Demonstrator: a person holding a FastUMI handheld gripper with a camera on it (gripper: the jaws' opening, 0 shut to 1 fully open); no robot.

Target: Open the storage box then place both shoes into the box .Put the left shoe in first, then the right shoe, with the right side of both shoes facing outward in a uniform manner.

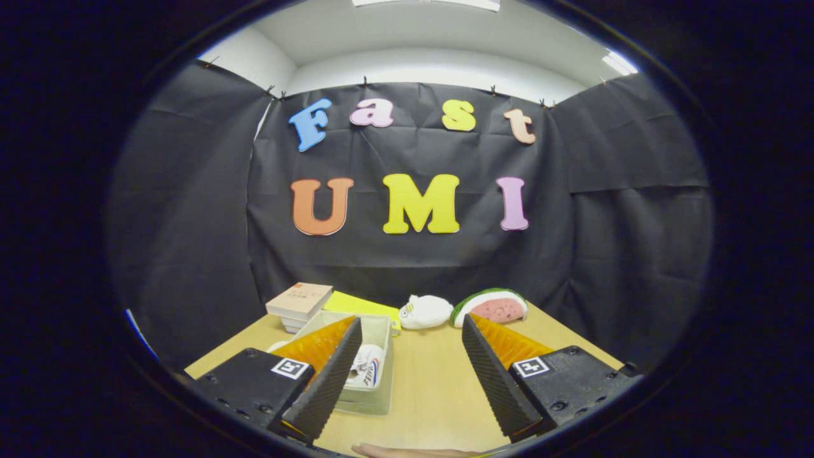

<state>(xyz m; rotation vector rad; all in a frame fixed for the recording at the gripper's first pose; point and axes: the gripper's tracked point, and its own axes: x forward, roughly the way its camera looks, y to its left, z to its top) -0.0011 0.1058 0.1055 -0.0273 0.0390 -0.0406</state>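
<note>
Plainly the tongs stand released, their two fingers spread wide with only bare worktop between them and nothing gripped. The storage box, a pale translucent tub, sits just ahead of the left finger and is partly hidden behind it; it appears open at the top, and a white shoe with some striping lies inside it, though whether a second shoe is there as well cannot be told. The box looks like thin, light plastic, likely to slide on the smooth top if nudged, so I judge its rim or a wall the place to pinch. The shoe seems light, with a soft upper that would give under pressure and a firmer sole, so the heel collar or the side of the upper looks the surest hold. Beyond the box lie a small stack of books and a yellow sheet; a white plush toy and a watermelon-slice toy rest farther back, near the booth's black cloth wall. The worktop is pale wood-toned, flat and matte. A bit of a hand shows at the near edge beneath the fingers.
</note>
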